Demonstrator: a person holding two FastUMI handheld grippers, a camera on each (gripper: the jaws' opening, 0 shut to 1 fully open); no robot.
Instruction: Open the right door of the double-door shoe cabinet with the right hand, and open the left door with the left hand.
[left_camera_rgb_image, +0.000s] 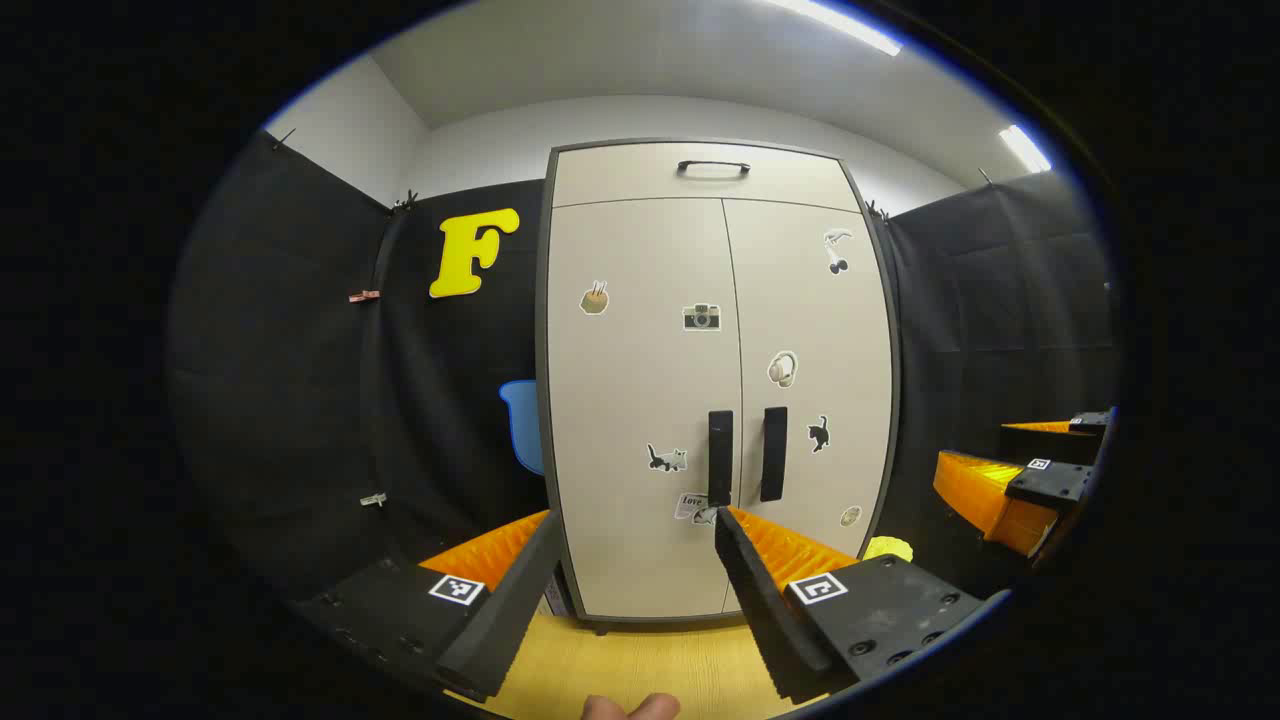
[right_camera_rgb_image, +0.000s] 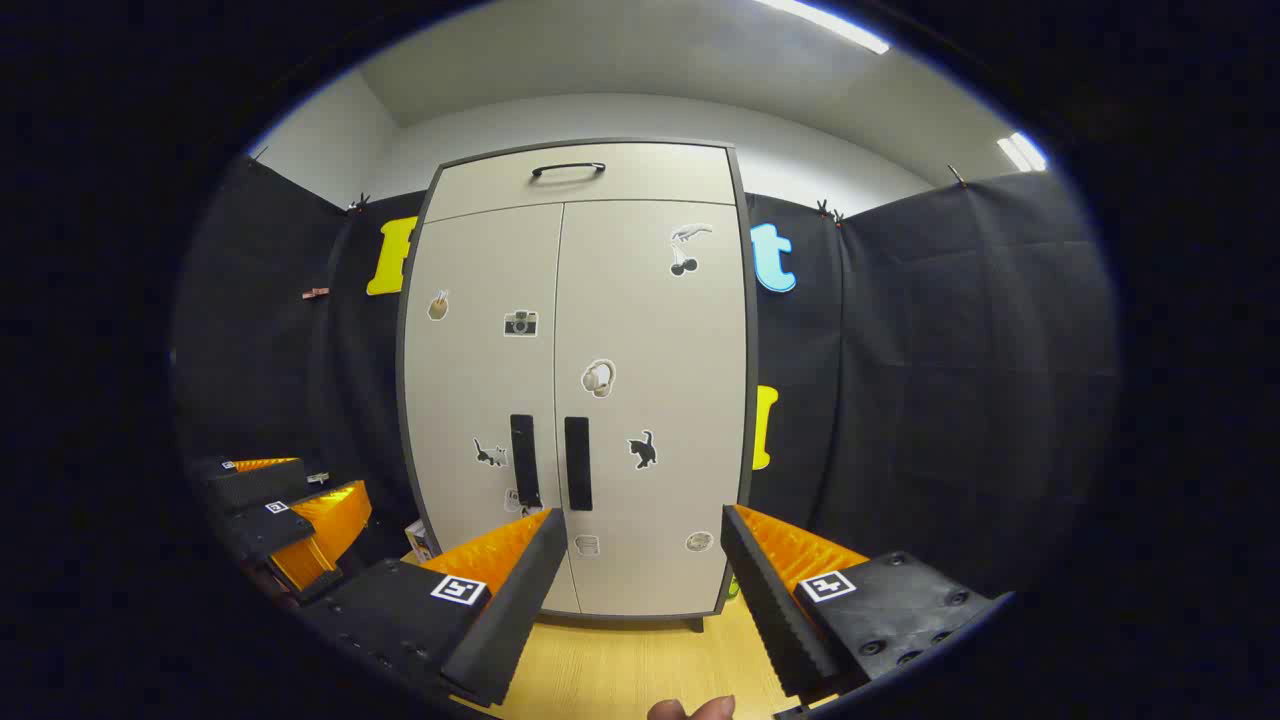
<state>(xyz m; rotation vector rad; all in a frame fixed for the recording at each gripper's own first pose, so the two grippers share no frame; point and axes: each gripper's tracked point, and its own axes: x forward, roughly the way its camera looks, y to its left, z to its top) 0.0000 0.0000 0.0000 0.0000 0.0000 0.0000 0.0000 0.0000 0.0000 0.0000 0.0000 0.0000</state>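
Shoe cabinet (left_camera_rgb_image: 715, 380) stands tall and upright, facing both grippers, doors closed.

Pale left door (left_camera_rgb_image: 640, 400) and right door (left_camera_rgb_image: 815, 380) meet at a central seam flanked by two dark vertical handles (right_camera_rgb_image: 522, 460), stickers scattered over both. It stands on a light wood floor (left_camera_rgb_image: 640, 665) against black cloth walls. Left gripper (left_camera_rgb_image: 635, 570) and right gripper (right_camera_rgb_image: 640, 575) hover apart from it, fingers spread, holding nothing.

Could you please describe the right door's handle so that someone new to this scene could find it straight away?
Start at the tall pale shoe cabinet against the black cloth wall. Two dark vertical bar handles sit low down on either side of the seam between its doors. The right door's handle is the one just right of the seam, near the black cat sticker, unlike the curved handle on the top panel.
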